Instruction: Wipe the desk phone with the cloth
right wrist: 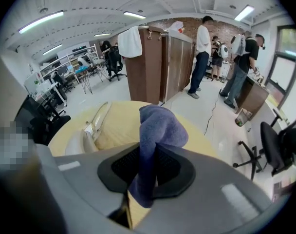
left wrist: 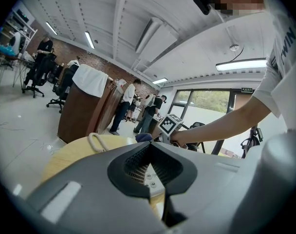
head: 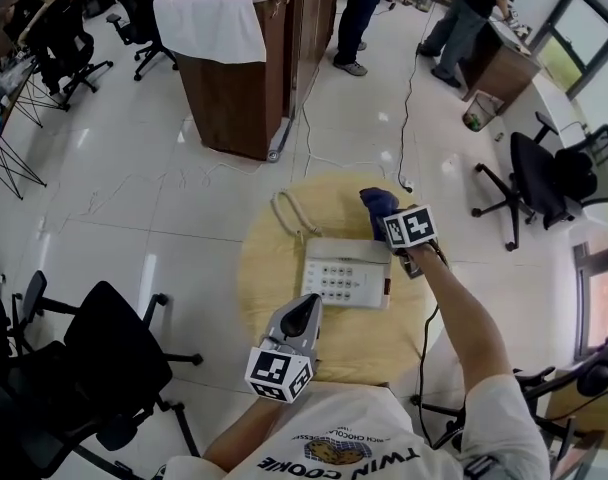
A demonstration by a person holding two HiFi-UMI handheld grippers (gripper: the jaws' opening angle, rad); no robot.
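Cloth point(head: 378, 204), blue and bunched, is pinched in the right tool point(head: 386, 218), whose jaws press on a fold of it so that most of the fabric stands out past the tips. That leaves a soft pad in front, which I judge is meant to meet the phone ahead of any hard part of the tool. The desk phone point(head: 346, 273) lies flat near the middle of the round wooden bench point(head: 274, 298), keypad up, and the cloth hangs at its far right corner. Whether it touches the casing I cannot tell. The coiled cord point(head: 284, 211) lies on the bench just beyond the phone's far left corner, clear of the keypad, which leaves the top face open to a wipe.

The left tool point(head: 306, 310) hovers near the phone's near edge with its jaws drawn together and nothing between them, likely ready to steady the phone.

No container stands on the bench. A brown cabinet point(head: 234, 78) with a white towel point(head: 209, 26) draped over it stands on the floor beyond, and its contents are hidden.
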